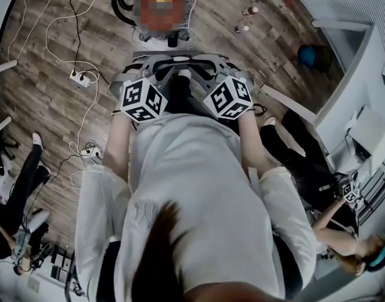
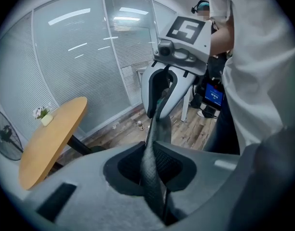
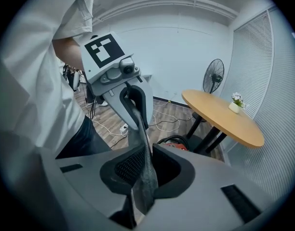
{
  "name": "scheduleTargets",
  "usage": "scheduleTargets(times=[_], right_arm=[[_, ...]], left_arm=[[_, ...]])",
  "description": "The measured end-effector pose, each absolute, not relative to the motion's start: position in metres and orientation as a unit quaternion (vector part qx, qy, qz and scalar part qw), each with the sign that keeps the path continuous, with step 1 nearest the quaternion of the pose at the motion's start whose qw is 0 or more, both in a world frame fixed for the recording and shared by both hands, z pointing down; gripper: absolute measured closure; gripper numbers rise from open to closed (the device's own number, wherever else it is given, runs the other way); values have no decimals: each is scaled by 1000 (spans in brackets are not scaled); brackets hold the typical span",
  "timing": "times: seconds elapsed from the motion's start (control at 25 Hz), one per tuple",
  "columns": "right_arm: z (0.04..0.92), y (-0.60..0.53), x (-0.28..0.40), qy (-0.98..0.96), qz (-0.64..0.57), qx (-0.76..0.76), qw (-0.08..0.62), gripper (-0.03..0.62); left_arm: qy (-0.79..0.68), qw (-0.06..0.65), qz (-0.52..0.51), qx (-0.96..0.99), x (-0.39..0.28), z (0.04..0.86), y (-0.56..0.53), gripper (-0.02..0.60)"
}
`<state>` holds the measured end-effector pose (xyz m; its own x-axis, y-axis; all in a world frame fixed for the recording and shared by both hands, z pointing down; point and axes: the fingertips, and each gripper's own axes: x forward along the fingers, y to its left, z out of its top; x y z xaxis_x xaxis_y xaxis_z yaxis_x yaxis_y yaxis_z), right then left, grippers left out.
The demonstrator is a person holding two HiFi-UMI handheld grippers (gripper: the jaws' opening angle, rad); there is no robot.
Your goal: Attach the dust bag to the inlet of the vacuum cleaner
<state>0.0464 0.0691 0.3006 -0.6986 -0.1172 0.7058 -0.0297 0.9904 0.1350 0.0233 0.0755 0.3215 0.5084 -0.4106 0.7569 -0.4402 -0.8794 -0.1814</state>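
Fabric of the dark grey dust bag (image 2: 154, 143) runs stretched between our two hands. Our left tongs (image 2: 158, 203) are closed on one edge of it, and our right tongs (image 3: 139, 198) are closed on the opposite edge, so the bag hangs in the air in front of us, above the wooden floor (image 1: 48, 93). We see the red vacuum cleaner (image 3: 172, 144) down on that floor, beside the foot of the round table (image 3: 224, 117) and well apart from the bag.
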Motion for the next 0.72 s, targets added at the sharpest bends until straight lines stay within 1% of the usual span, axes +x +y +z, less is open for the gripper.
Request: scheduleTargets(times=[0.4,0.72], right_arm=[[373,56,38,-912,-27,38,408,546],[462,44,28,-899,11,43,435,545]], left_arm=[[-239,37,428,871,14,393,61,531],[-249,67,416,872,4,481,49,529]])
